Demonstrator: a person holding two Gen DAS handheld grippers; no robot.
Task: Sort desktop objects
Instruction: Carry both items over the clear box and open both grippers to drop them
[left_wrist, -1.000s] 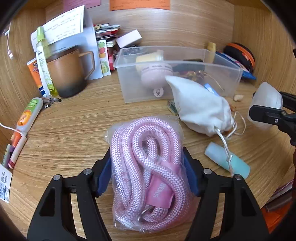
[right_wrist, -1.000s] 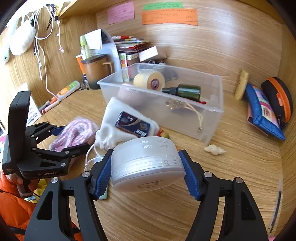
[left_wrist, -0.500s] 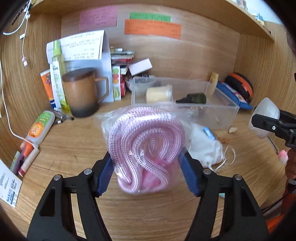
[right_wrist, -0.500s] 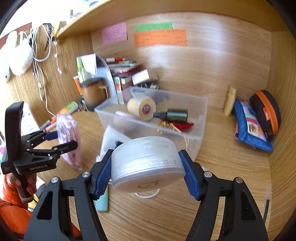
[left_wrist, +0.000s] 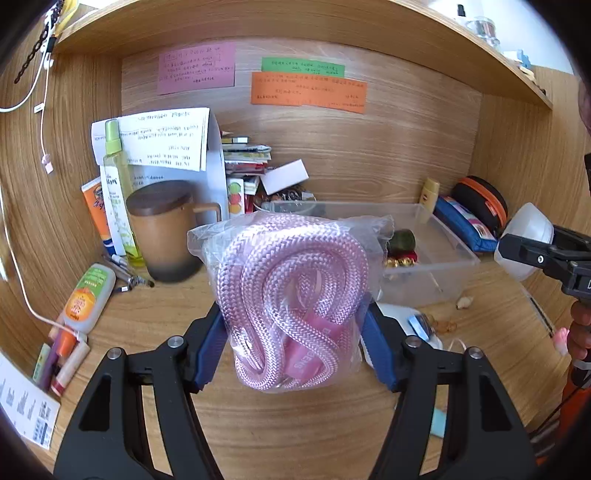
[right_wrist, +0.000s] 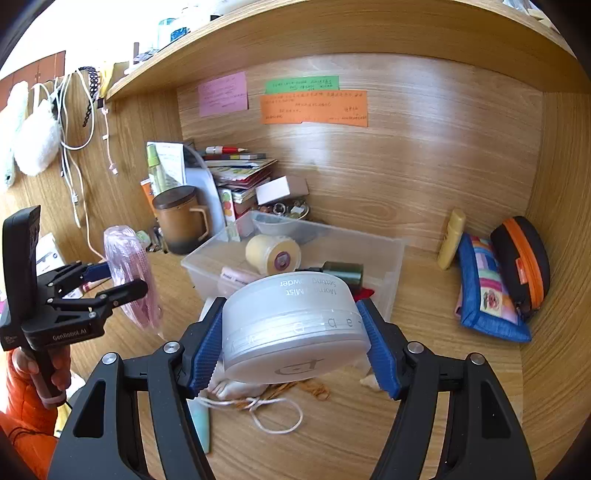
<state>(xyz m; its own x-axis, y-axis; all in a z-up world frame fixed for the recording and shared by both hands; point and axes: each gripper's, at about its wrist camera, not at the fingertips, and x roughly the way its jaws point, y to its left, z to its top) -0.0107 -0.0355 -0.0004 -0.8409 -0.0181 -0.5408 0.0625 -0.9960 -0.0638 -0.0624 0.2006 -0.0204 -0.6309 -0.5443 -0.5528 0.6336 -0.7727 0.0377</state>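
My left gripper (left_wrist: 293, 347) is shut on a bagged coil of pink rope (left_wrist: 291, 295) and holds it up above the desk; it also shows at the left of the right wrist view (right_wrist: 129, 280). My right gripper (right_wrist: 293, 347) is shut on a round white powder jar (right_wrist: 293, 325), held above the desk; the jar also shows at the right edge of the left wrist view (left_wrist: 526, 245). A clear plastic bin (right_wrist: 391, 266) stands behind both, holding a tape roll (right_wrist: 273, 254) and a dark green bottle (right_wrist: 343, 273).
A brown lidded mug (left_wrist: 166, 229), a spray bottle (left_wrist: 116, 192) and stacked papers stand back left. A white drawstring pouch (right_wrist: 236, 387) lies on the desk under the jar. A blue pouch (right_wrist: 487, 291) and an orange-black case (right_wrist: 521, 258) lie at the right wall.
Both grippers have risen from the desk with their loads. The pink rope left the desktop and now hangs in the air; the views tilted up toward the back wall and shelf.
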